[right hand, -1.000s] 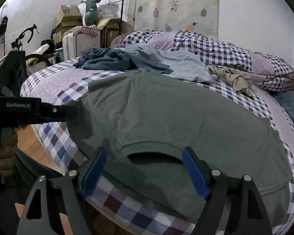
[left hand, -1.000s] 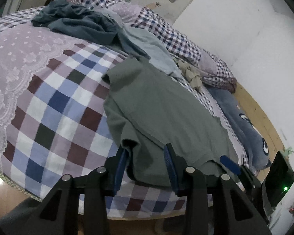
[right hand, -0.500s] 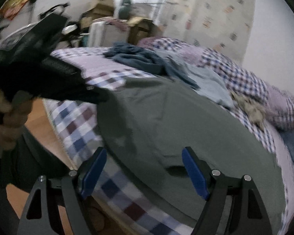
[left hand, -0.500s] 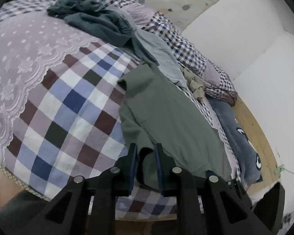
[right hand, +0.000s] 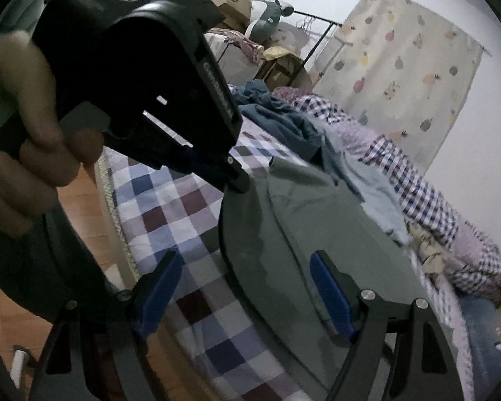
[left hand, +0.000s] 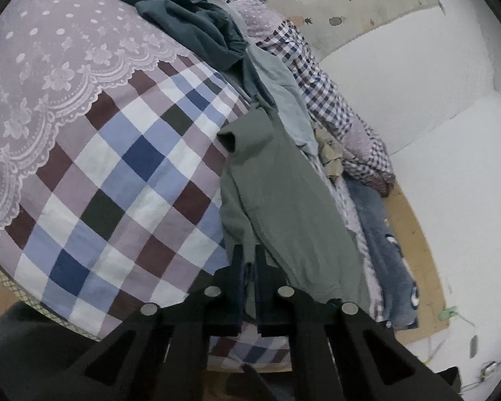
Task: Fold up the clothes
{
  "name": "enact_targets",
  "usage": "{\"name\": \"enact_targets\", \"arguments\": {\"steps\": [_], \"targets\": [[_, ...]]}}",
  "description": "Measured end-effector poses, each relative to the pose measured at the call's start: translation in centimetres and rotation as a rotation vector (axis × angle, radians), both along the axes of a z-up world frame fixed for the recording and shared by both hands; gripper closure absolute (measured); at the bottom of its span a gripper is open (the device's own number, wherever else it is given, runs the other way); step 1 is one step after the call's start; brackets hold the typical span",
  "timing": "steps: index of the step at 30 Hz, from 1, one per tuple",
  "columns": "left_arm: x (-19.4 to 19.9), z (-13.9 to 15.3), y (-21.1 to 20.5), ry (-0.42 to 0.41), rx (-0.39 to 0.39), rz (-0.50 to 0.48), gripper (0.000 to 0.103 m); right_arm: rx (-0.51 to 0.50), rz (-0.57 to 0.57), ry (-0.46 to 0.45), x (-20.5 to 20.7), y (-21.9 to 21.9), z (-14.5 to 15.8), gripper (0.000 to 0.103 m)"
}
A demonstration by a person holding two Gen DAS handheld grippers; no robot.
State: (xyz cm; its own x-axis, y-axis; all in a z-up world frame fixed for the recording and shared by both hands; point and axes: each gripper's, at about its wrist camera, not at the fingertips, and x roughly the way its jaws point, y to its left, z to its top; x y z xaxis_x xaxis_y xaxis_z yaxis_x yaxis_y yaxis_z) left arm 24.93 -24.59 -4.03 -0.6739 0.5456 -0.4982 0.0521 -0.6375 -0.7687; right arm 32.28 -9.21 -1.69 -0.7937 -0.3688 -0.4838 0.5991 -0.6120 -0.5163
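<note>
An olive-green T-shirt [left hand: 277,200] lies spread on the checked bedspread [left hand: 127,180], its near edge lifted. My left gripper [left hand: 248,260] is shut on that near edge, cloth pinched between its blue pads. In the right wrist view the same green T-shirt [right hand: 320,244] rises in a taut fold toward the left gripper [right hand: 238,180], held by a person's hand [right hand: 26,127]. My right gripper [right hand: 247,287] is open above the shirt's near part, with nothing between its blue pads [right hand: 330,287].
A heap of dark blue clothes [left hand: 197,23] and a light blue garment [left hand: 284,100] lie farther up the bed, beside a beige cloth [left hand: 330,153]. A plaid quilt [right hand: 421,193] runs along the wall. Boxes and a clothes rack [right hand: 284,33] stand beyond the bed.
My left gripper went from open to shut on the shirt's near edge and lifted it. The right gripper swung left, staying open; the left gripper now looms large in its view.
</note>
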Motion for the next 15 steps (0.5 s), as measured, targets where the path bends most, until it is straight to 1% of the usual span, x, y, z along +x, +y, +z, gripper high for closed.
{"name": "enact_targets", "arguments": {"steps": [5, 15], "targets": [[0.2, 0.8, -0.7, 0.035, 0.077, -0.013, 0.101, 0.043, 0.004, 0.075, -0.4, -1.4, -0.1, 0.02], [0.1, 1.2, -1.2, 0.049, 0.159, -0.041, 0.101, 0.144, -0.051, 0.175, -4.0, -4.5, -0.6, 0.02]]}}
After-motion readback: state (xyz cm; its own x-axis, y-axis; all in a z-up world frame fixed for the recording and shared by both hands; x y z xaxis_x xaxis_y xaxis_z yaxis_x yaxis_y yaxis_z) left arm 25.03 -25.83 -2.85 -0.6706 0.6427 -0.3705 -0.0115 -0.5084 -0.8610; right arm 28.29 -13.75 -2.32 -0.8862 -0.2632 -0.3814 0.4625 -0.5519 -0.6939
